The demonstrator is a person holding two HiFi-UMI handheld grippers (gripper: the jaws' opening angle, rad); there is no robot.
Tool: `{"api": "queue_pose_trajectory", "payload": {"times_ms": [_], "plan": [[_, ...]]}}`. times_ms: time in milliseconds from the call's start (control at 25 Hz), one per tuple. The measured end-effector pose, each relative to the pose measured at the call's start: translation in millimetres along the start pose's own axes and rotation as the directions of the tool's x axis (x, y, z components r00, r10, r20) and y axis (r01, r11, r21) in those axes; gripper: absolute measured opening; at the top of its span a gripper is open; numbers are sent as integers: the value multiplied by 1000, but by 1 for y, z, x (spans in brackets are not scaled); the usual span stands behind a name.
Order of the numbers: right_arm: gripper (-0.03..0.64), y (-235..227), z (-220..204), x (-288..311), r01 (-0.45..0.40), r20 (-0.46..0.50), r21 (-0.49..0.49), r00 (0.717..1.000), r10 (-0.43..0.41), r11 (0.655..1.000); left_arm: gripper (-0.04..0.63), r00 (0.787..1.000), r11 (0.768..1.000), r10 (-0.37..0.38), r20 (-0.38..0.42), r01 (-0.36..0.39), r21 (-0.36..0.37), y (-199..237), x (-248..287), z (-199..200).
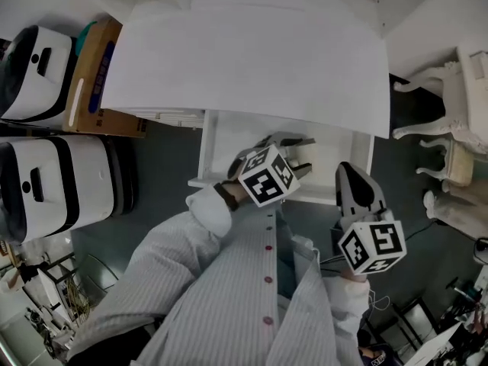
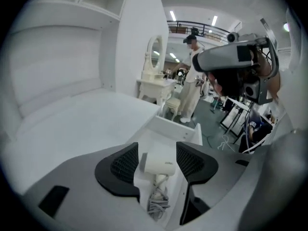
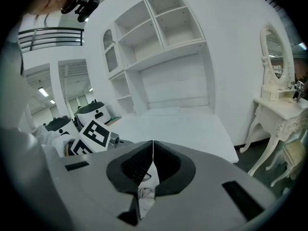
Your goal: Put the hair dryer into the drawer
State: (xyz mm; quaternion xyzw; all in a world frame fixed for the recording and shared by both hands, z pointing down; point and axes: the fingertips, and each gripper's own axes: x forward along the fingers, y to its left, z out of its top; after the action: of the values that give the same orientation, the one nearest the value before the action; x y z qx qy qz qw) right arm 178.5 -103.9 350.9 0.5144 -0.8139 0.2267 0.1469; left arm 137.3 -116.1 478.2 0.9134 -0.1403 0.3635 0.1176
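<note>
The white hair dryer (image 2: 159, 162) lies inside the open white drawer (image 2: 175, 129), its grey cord (image 2: 158, 198) coiled beside its handle. My left gripper (image 2: 158, 150) hangs above it, open, and its black pads (image 2: 126, 165) stand apart from the dryer on either side without touching it. In the head view the left gripper (image 1: 299, 152) hovers over the drawer (image 1: 210, 147) under the desk top (image 1: 252, 59), covering the dryer. My right gripper (image 1: 351, 175) is at the drawer's front right, shut with nothing in it. Its pads meet in the right gripper view (image 3: 153, 154).
Two white machines (image 1: 46, 181) and a cardboard box (image 1: 95, 75) stand left of the desk. A white dressing table (image 1: 469, 82) with a stool (image 1: 457, 162) is at the right. Open shelves (image 3: 159, 28) rise behind the desk. A person (image 2: 191, 81) stands further off.
</note>
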Motion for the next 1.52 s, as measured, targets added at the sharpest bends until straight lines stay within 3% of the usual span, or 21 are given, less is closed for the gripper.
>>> {"api": "queue_pose_trajectory", "payload": {"times_ms": [120,240,400,560,760,1080,1520], "plan": [[12,6,23,-5,-26,56,-7,998,26,1000,224,993,998,54,102,-52,-21,5,-30,31],[12,15,43,-10,-49,101,-26,994,51,998,196,972,994,109,208,-100,-53,8,-64,60],[12,23,71,-15,-70,152,-67,985,79,995,161,921,982,185,342,-164,-89,13,-109,98],[12,32,99,-24,-85,228,-93,968,104,992,103,864,979,202,462,-171,-109,10,-149,131],[12,43,124,-35,-85,291,-155,948,127,984,32,821,977,206,532,-199,-72,-5,-182,158],[12,50,134,-47,-103,304,-182,940,155,978,9,795,977,212,568,-177,-117,-18,-198,172],[12,55,126,-50,-121,285,-185,943,171,975,9,783,976,219,583,-167,-142,-23,-206,170]]}}
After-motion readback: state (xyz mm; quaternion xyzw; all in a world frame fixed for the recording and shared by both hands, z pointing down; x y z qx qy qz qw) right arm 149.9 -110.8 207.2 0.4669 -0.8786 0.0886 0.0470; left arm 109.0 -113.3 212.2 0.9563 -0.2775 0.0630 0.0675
